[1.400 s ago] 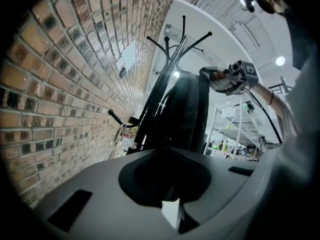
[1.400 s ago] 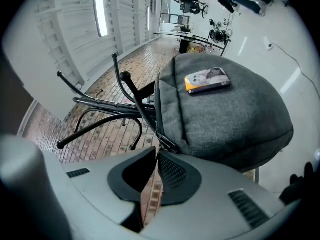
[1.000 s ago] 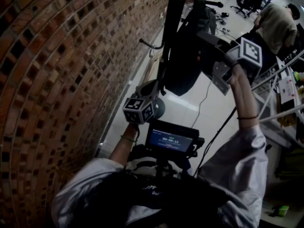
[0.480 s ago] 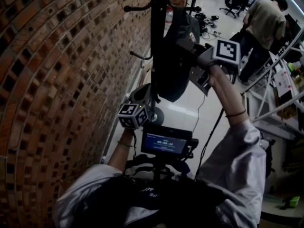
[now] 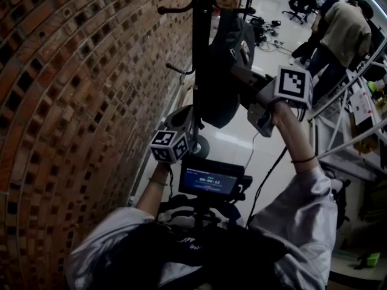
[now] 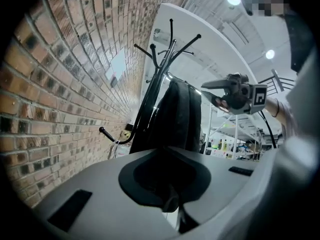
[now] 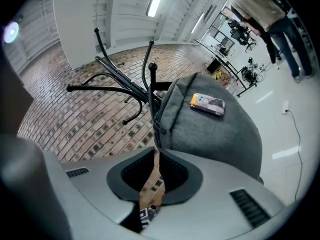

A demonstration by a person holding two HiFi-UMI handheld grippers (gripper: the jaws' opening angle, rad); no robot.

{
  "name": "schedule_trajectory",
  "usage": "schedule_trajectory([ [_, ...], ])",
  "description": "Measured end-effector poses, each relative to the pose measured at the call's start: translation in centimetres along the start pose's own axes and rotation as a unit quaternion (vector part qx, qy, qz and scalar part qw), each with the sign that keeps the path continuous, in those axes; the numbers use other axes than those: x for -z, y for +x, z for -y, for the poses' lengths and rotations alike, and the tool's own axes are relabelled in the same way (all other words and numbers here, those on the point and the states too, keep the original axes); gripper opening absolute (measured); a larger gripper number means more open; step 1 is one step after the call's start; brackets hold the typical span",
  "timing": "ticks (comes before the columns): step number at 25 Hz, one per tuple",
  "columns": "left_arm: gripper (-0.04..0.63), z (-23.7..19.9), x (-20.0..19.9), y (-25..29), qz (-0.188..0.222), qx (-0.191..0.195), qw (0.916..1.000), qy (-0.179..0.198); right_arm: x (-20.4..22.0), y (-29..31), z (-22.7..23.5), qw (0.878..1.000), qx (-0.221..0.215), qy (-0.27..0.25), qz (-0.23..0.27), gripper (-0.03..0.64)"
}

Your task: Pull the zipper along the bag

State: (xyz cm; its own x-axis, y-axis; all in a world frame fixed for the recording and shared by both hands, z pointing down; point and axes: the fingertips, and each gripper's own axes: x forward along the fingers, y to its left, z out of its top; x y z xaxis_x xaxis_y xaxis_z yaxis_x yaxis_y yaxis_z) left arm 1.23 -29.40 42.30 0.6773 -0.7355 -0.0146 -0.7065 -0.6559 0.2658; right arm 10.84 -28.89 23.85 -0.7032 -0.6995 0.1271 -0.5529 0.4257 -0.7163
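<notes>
Brick wall (image 5: 72, 101) left; bag (image 5: 219, 89) on coat rack (image 5: 202, 17); white floor (image 5: 239, 141).

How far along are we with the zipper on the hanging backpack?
Done: the left gripper is shut on what looks like a thin strap under the backpack. In hand: the right gripper sits just short of the zipper pull; its jaws have just been opening, with nothing between them. Left: grip the pull and draw it along; how much is zipped I cannot tell.
</notes>
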Motion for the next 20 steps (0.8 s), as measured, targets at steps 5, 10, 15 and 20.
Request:
schedule_trajectory([
  [5, 0.008, -0.3, 0.7, -0.2, 0.001, -0.010, 0.9998, -0.014, 3.8, -2.0, 1.4, 0.999, -0.026, -0.020, 0.023, 0.030],
  [10, 0.008, 0.0, 0.9, -0.1, -0.007, -0.013, 0.9999, -0.008, 8.1, -4.0, 9.2, 0.991, 0.121, -0.032, 0.055, -0.002],
  [15, 0.008, 0.6, 1.1, 0.4, -0.003, 0.000, 0.9999, -0.012, 12.0, -1.6, 12.8, 0.985, 0.143, -0.071, 0.068, -0.003],
  [20, 0.008, 1.4, 1.4, 0.1, -0.015, -0.002, 0.9999, -0.005, 14.9, 0.2, 13.4, 0.983, 0.151, -0.087, 0.055, -0.003],
])
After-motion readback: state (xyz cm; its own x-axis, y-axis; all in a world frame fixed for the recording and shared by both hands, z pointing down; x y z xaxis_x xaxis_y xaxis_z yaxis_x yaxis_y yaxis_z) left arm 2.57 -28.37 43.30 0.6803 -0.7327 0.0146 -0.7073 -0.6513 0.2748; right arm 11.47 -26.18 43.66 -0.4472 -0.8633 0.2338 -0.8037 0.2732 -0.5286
